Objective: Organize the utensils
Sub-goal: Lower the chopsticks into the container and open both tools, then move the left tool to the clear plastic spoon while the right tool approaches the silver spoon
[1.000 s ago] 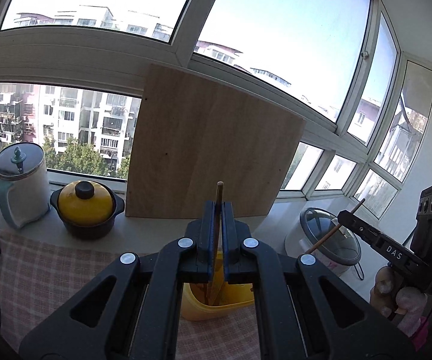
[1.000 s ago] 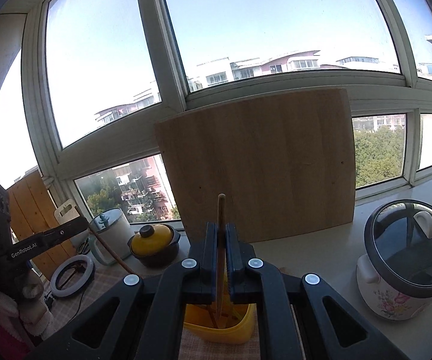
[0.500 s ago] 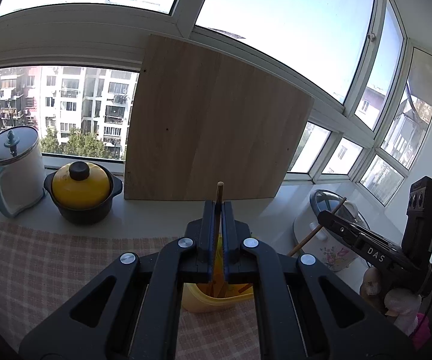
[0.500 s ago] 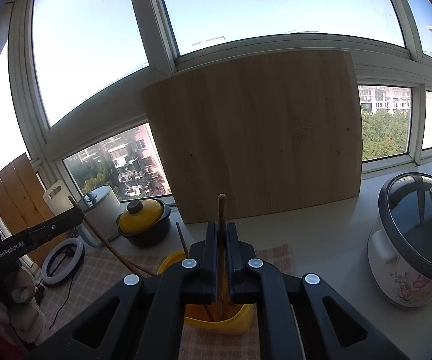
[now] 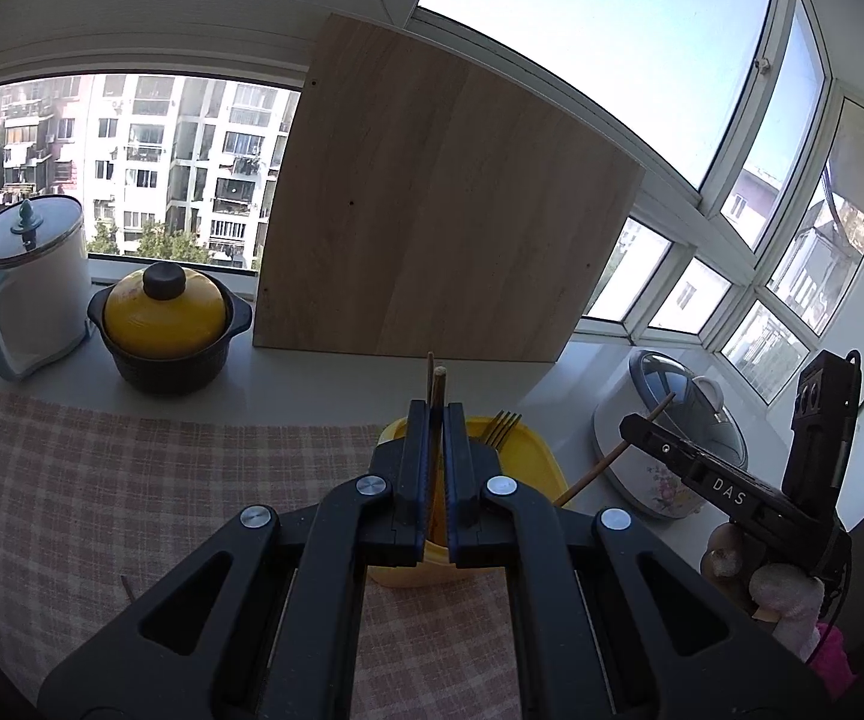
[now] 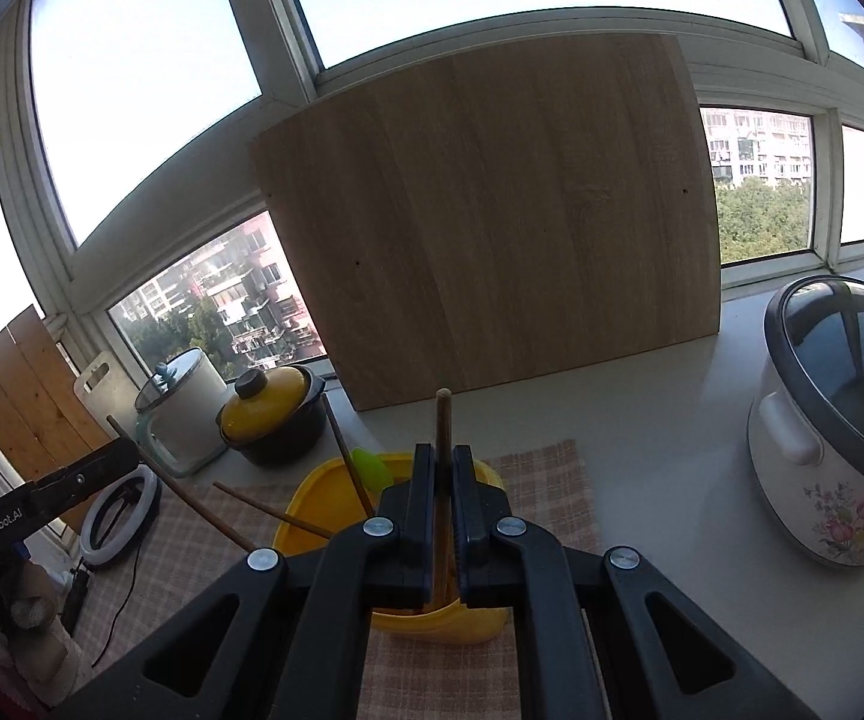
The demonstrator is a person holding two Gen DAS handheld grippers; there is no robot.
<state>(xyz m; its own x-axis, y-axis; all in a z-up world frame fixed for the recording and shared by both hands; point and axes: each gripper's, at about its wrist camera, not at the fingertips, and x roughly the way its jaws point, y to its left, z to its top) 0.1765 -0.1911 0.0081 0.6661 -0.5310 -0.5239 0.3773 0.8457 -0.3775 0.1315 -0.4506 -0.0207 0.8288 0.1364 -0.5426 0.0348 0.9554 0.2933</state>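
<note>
In the left wrist view my left gripper (image 5: 437,414) is shut on an upright wooden chopstick (image 5: 439,381), right over the yellow utensil holder (image 5: 528,450). A fork (image 5: 501,427) stands in that holder. At the right, my right gripper (image 5: 636,425) grips a second chopstick (image 5: 609,459) that slants down to the holder. In the right wrist view my right gripper (image 6: 444,456) is shut on its chopstick (image 6: 443,414) above the yellow holder (image 6: 312,501), which holds a green utensil (image 6: 372,468) and other sticks. My left gripper (image 6: 126,456) shows at the left.
A large wooden board (image 5: 432,210) leans on the window behind the holder. A yellow-lidded black pot (image 5: 165,324) and a white kettle (image 5: 33,288) stand at the left. A flowered rice cooker (image 6: 834,420) sits to the right. A checked cloth (image 5: 162,480) covers the counter.
Both grippers have sunk toward the yellow holder, each still shut on its chopstick. The holder now shows larger and closer, and the sticks' lower ends reach into it.
</note>
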